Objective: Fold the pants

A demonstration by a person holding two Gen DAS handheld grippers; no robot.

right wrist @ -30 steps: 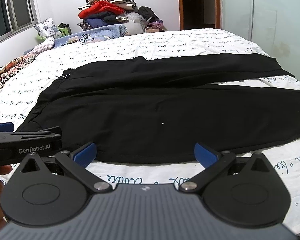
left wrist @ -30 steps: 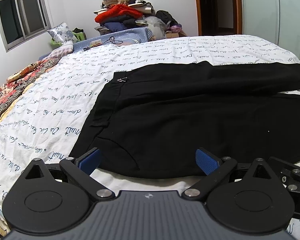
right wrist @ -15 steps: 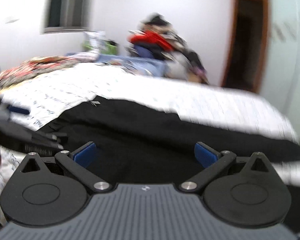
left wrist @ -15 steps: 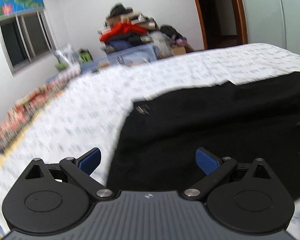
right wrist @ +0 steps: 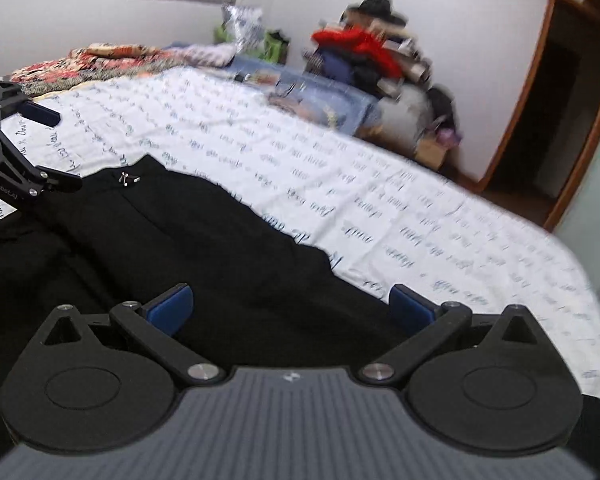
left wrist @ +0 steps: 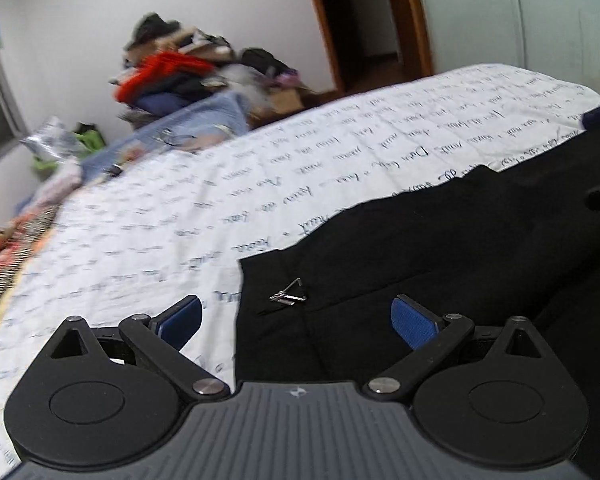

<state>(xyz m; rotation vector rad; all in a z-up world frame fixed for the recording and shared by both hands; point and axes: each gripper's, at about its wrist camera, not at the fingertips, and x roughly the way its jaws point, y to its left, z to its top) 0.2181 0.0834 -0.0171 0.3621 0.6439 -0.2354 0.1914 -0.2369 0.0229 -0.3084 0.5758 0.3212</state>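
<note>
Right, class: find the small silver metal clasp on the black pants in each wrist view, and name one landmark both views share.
Left wrist view: the small silver metal clasp lies low centre, on the black pants, between the open fingers.
Right wrist view: the clasp sits upper left, at the waistband's far corner.
Shared landmark: the red garment on the clothes pile.

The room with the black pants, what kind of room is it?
Most likely a bedroom. The black pants lie on a big bed with a script-printed cover, a heap of clothes sits behind it, and a doorway opens beyond.
</note>
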